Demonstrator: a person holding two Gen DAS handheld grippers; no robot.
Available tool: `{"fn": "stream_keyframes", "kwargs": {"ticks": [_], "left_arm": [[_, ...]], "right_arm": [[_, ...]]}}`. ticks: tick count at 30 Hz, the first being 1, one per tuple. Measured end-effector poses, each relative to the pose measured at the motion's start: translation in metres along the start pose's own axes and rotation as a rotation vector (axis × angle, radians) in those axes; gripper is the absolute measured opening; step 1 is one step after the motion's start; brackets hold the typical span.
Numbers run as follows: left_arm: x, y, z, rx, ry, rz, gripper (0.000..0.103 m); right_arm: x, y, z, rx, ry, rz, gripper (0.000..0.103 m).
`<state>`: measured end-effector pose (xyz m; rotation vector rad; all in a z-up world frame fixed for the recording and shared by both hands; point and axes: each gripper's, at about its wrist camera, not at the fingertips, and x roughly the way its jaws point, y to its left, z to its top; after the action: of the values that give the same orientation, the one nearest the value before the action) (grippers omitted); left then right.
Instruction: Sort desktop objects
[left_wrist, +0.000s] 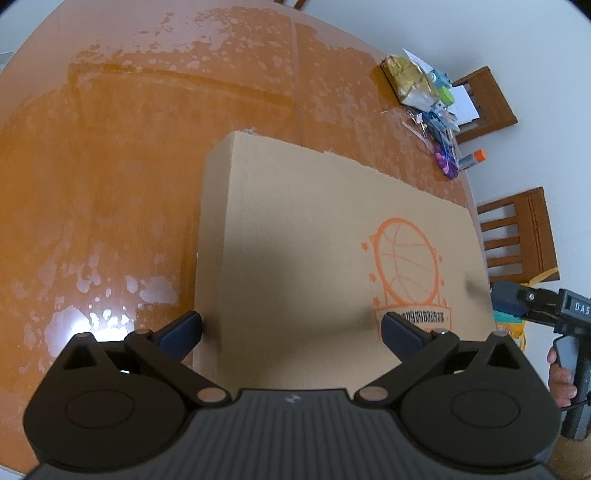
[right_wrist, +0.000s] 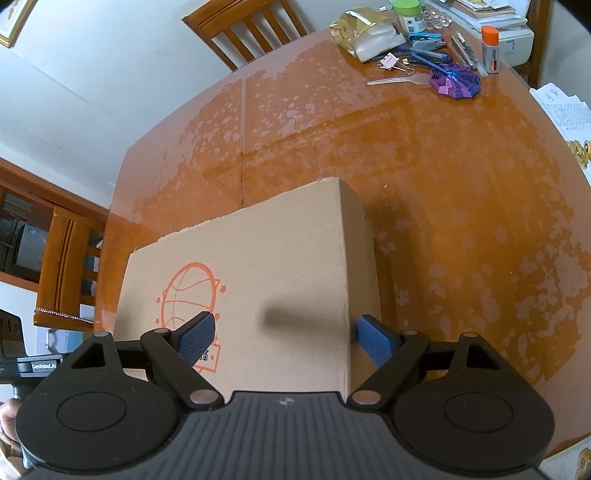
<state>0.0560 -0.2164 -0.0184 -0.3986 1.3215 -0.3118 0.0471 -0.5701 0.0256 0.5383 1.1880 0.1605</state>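
A closed cardboard box (left_wrist: 314, 251) with an orange basketball print lies on the worn orange table (left_wrist: 110, 177). It also shows in the right wrist view (right_wrist: 258, 266). My left gripper (left_wrist: 291, 330) is open and empty above the box's near left part. My right gripper (right_wrist: 286, 338) is open and empty above the box's near right edge. The right gripper also shows at the left wrist view's right edge (left_wrist: 535, 302). A pile of small items (right_wrist: 417, 48) lies at the table's far side: a gold foil bag (right_wrist: 364, 31), a blue stapler, a purple comb-like piece (right_wrist: 456, 81), clips and a glue stick (right_wrist: 490, 48).
Wooden chairs (left_wrist: 517, 236) stand by the table's edge; another chair (right_wrist: 247, 27) is at the far side. A green-lidded jar (right_wrist: 408, 14), papers and a white box (right_wrist: 517, 40) sit beyond the pile. The pile also shows in the left wrist view (left_wrist: 432, 107).
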Motion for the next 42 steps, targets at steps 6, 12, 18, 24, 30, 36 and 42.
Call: {"fn": "stream_keyframes", "kwargs": {"ticks": [6, 12, 18, 24, 30, 36, 42], "left_arm": [[0.001, 0.000, 0.007, -0.005, -0.022, -0.003, 0.102], [0.003, -0.001, 0.015, -0.020, -0.044, -0.001, 0.102], [0.002, 0.000, 0.016, -0.031, -0.057, 0.002, 0.102], [0.005, -0.006, 0.017, -0.009, -0.069, 0.029, 0.102], [0.005, -0.010, 0.016, 0.032, -0.069, 0.048, 0.102], [-0.015, -0.021, 0.009, 0.124, -0.111, 0.118, 0.102], [-0.032, -0.060, 0.003, 0.258, -0.102, 0.065, 0.102]], "right_arm": [[0.004, 0.000, 0.002, 0.012, -0.014, -0.007, 0.089], [0.004, 0.000, 0.008, 0.025, -0.043, 0.007, 0.089], [0.005, 0.005, 0.010, -0.011, -0.053, -0.009, 0.089], [0.006, 0.006, 0.009, -0.036, -0.064, -0.014, 0.090], [0.001, -0.001, 0.005, -0.022, -0.073, 0.011, 0.090], [-0.019, -0.011, -0.010, -0.050, -0.063, -0.031, 0.090], [-0.044, -0.021, -0.043, -0.104, -0.017, -0.095, 0.090]]}}
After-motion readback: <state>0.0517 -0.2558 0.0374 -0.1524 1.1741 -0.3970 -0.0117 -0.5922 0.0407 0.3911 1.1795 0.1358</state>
